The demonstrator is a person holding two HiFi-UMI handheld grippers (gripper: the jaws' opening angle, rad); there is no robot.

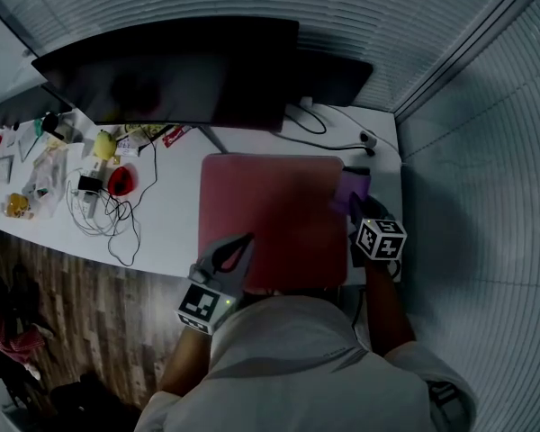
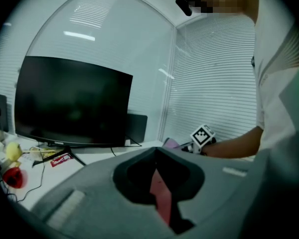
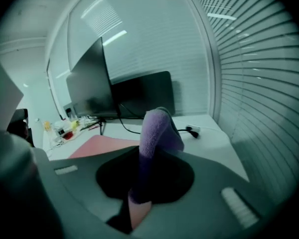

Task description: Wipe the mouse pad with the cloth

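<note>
We held the right gripper (image 1: pixel 360 210) at the right edge of the pink pad (image 1: pixel 270 223). Its fingers were clamped on the purple cloth (image 1: pixel 353 190), which stood up between them at the pad's far right edge. We could not tell whether the cloth touched the pad. The left gripper (image 1: pixel 245 241) sat over the pad's near left corner, its fingers together with nothing between them.

The pad lay flat on the white counter (image 1: pixel 171 219), just in front of the monitor (image 1: pixel 171 79). The monitor's stand leg (image 1: pixel 213 139) reached close to the pad's far left corner. A second dark screen (image 1: pixel 335 77) stood behind, to the right. A black cable (image 1: pixel 364 138) ran along the counter beyond the pad's far right corner.

Well to the left of the pad lay tangled wires (image 1: pixel 103 216), a red thing (image 1: pixel 119 181) and a yellow thing (image 1: pixel 103 144). Slatted blinds (image 1: pixel 486 169) closed off our right side.
</note>
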